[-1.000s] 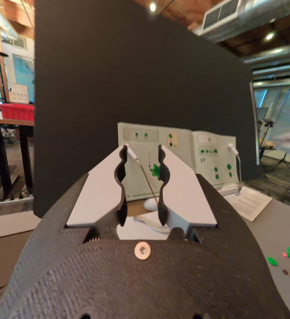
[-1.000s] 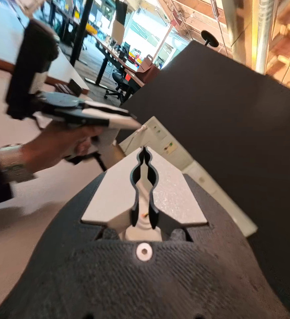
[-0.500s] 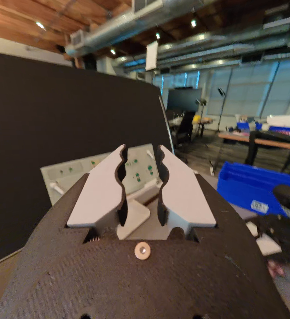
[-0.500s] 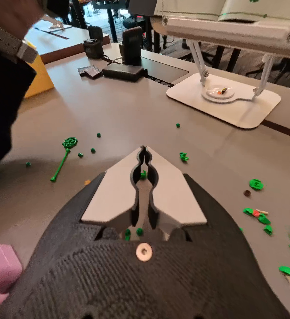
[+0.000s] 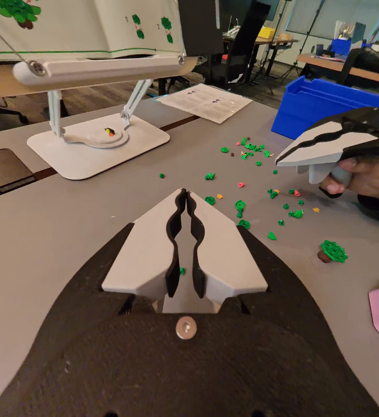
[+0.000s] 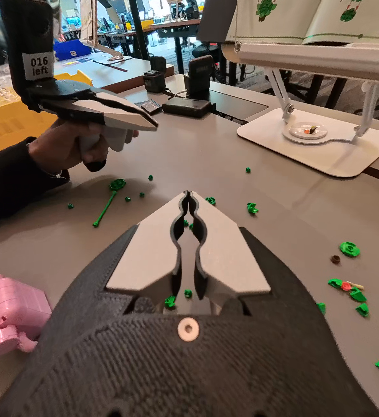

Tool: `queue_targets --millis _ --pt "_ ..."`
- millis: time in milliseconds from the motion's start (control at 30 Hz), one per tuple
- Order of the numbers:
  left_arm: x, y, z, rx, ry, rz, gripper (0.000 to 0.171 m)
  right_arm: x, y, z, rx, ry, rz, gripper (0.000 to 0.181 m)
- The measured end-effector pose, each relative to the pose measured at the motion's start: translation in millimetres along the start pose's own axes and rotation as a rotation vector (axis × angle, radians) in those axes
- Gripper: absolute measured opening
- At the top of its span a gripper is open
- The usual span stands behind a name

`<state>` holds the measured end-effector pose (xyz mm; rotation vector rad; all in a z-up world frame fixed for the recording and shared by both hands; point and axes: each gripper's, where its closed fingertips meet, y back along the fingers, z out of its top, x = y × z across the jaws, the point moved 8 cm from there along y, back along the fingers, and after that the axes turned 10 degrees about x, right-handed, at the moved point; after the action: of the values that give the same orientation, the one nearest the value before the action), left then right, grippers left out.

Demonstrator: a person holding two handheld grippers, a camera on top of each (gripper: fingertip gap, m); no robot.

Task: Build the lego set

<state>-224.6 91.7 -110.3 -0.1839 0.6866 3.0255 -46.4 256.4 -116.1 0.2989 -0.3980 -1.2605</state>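
Small green lego pieces (image 5: 240,206) are lying scattered on the grey desk (image 5: 60,225), centre to right of the left wrist view; a green stem piece (image 6: 106,206) is lying left of centre in the right wrist view. Left tongs (image 5: 186,191) and right tongs (image 6: 188,192) are both hovering clenched, tips meeting, grasping nothing. A white book stand (image 5: 98,153) is sitting upper left; a pink object (image 6: 10,313) is resting lower left.

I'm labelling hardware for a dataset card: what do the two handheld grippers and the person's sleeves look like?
Both the left gripper and the right gripper have a black, ridged printed body with a central silver screw. Their pale grey wedge-shaped fingers taper to a point and carry wavy black inner pads. Each has a light grey pistol handle. The left gripper's black upright block bears a white label. A black sleeve covers the left arm.
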Motion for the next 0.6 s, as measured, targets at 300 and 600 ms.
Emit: queue_targets --millis 300,600 --pt "2 7 -11 0.034 -0.014 -0.011 0.0 -7 -6 -11 0.023 -0.008 0.016 0.0" --pt "8 7 -18 0.022 -0.041 0.023 0.0 0 -10 -12 0.057 0.044 0.013 0.0"
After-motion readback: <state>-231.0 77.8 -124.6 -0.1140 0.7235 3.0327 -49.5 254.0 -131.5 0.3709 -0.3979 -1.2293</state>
